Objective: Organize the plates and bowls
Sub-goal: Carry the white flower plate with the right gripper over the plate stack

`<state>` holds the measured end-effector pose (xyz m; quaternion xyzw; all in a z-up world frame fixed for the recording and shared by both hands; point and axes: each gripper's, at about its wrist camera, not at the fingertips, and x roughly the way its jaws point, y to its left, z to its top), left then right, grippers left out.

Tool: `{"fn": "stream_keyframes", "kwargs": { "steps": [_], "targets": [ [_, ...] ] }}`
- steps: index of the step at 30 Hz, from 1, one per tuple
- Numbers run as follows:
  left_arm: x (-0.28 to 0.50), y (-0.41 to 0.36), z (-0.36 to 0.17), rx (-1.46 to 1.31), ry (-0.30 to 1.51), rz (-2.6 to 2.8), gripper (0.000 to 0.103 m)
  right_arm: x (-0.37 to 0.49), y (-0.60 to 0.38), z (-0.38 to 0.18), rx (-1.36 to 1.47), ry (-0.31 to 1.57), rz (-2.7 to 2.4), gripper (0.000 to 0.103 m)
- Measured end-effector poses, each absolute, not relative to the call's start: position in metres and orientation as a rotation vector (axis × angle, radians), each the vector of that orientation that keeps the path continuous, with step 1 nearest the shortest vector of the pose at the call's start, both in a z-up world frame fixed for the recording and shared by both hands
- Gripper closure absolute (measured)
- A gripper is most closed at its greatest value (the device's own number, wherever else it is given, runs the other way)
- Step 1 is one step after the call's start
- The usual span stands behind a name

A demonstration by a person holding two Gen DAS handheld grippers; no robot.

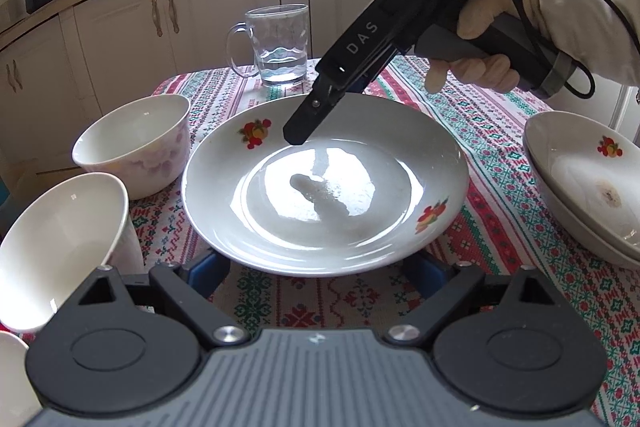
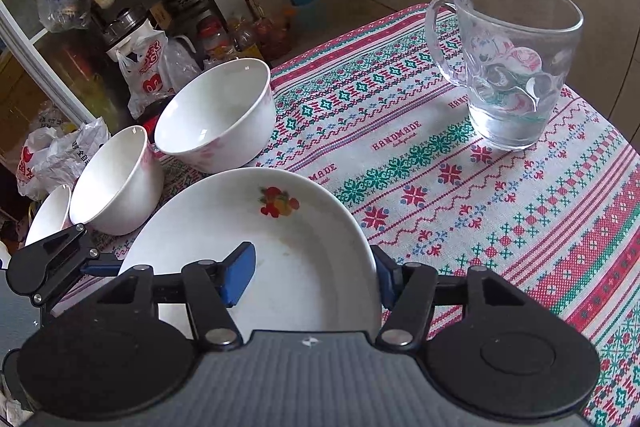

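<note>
A white plate [image 1: 360, 227] with fruit decals lies on the patterned tablecloth [image 1: 500, 227]. My left gripper [image 1: 316, 275] is open at its near edge, with both blue pads tucked low beside and under the rim. My right gripper [image 1: 298, 135] reaches down from the upper right onto the far rim. In the right wrist view the right gripper [image 2: 312, 277] is shut on the plate [image 2: 280, 235], one pad inside it and one outside the rim. Two white bowls [image 1: 136, 143] [image 1: 60, 247] stand to the left. Stacked plates [image 1: 580, 187] sit at the right.
A glass mug [image 1: 280, 43] with some water stands behind the plate, near the table's far edge. A third small bowl [image 2: 50, 215] sits at the table's left edge. One left gripper finger [image 2: 52, 263] shows beside the plate. Kitchen cabinets [image 1: 120, 27] stand beyond the table.
</note>
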<state>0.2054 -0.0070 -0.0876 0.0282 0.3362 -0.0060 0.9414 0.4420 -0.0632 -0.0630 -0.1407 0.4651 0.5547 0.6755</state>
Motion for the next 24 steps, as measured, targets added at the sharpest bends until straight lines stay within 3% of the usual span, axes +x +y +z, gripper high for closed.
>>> {"fn": "stream_keyframes", "kwargs": {
  "steps": [24],
  "targets": [
    [0.181, -0.023, -0.058, 0.112, 0.623, -0.11, 0.011, 0.408, -0.103, -0.033, -0.3, 1.004, 1.167, 0.036]
  ]
}}
